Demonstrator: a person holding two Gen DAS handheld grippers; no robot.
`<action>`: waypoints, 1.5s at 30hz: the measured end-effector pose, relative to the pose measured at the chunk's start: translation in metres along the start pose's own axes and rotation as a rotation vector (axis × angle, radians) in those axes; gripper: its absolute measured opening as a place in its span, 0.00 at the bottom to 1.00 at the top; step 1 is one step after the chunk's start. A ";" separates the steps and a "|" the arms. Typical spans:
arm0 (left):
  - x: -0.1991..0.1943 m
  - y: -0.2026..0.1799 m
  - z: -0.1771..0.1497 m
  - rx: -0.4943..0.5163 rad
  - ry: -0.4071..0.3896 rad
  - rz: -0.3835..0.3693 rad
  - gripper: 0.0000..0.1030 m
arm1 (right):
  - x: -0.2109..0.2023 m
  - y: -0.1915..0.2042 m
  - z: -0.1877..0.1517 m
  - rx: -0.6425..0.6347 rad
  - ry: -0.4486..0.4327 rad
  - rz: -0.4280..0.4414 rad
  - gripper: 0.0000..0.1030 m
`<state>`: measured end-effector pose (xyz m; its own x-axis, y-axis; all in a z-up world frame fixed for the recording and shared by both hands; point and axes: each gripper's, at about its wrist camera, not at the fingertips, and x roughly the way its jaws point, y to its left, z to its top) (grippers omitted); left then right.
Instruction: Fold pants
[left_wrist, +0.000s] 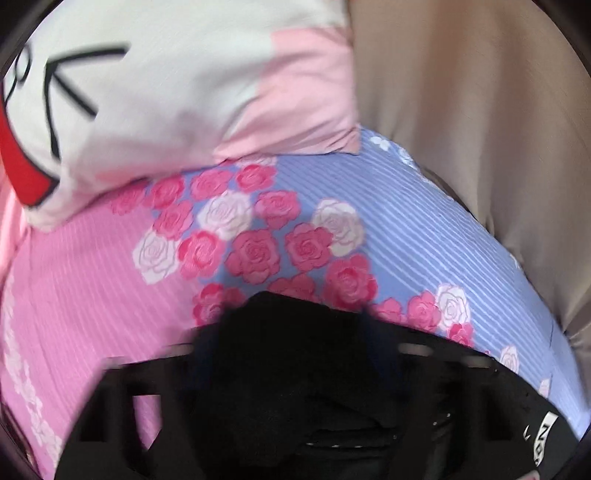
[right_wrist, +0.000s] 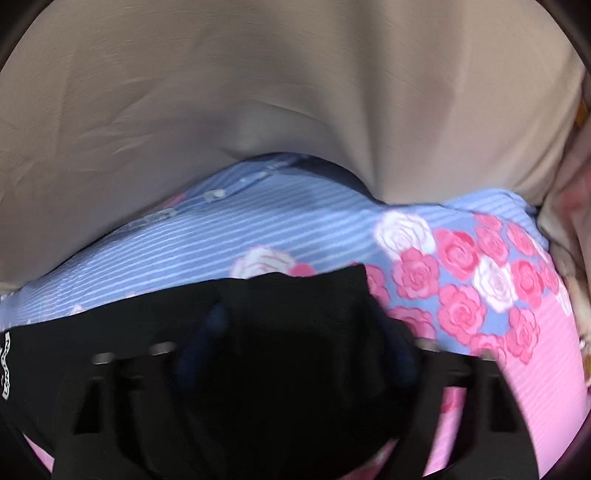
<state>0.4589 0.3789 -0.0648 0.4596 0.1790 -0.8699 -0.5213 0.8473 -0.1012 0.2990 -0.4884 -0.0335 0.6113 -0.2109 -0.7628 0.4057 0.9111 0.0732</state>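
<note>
Soft black cloth pants (left_wrist: 288, 350) bunched close up, pinched in left tongs (left_wrist: 295, 332) and right tongs (right_wrist: 295, 325), over a bed sheet with pink roses (left_wrist: 258, 229). Beige curtain (right_wrist: 258, 92) behind.

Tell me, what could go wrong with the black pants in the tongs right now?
1. Both pictures are blurred from fast movement, so the black pants might slip from the left tongs or right tongs.
2. The pillow lies close by on the flowery sheet, so swinging cloth might brush it.
</note>
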 end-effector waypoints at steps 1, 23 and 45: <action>-0.003 -0.002 0.001 0.000 0.011 -0.034 0.18 | -0.003 0.003 0.001 -0.011 0.009 0.061 0.16; -0.210 0.158 -0.188 0.134 -0.143 -0.375 0.27 | -0.245 -0.042 -0.200 -0.307 -0.263 0.099 0.14; -0.166 0.182 -0.195 -0.456 0.156 -0.873 0.69 | -0.320 -0.053 -0.276 0.001 -0.297 0.268 0.63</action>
<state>0.1475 0.4056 -0.0334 0.7310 -0.5106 -0.4526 -0.2869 0.3718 -0.8828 -0.1056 -0.3712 0.0299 0.8654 -0.0595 -0.4975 0.2059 0.9474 0.2449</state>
